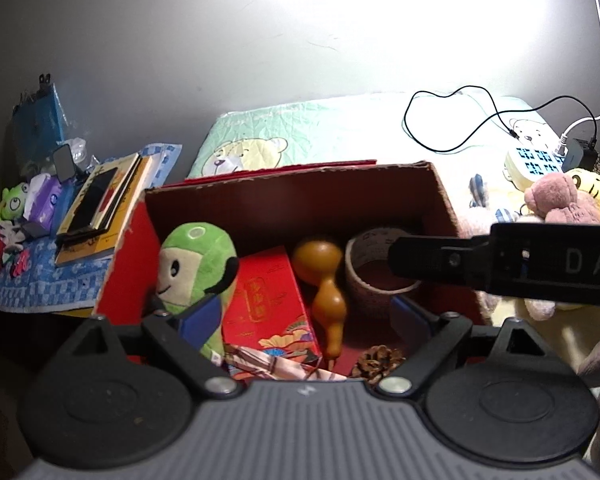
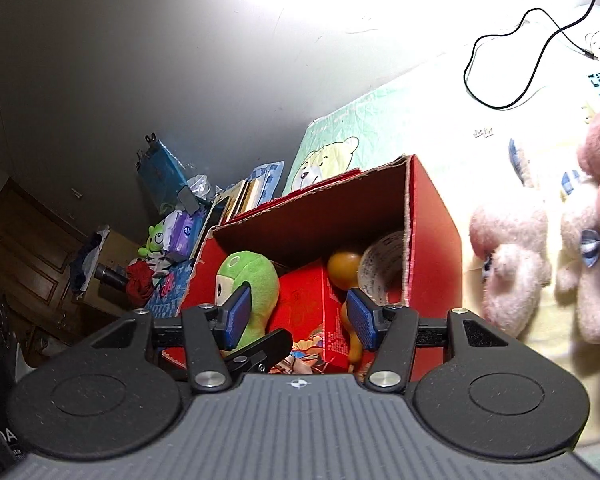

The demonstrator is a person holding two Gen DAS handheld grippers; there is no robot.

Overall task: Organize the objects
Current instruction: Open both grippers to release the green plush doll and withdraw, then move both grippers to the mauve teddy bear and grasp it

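Red box on bed — green plush, gourd, roll inside; left gripper and right gripper spread wide, empty.

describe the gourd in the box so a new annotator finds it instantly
Start at the open red cardboard box on the bed, in front of the bear-print quilt. Inside, look between the red printed carton and the pale round cup near the right wall. The gourd is the smooth, orange-brown, two-bulbed shape with its stem towards the camera; nothing else in the box is glossy and waisted.
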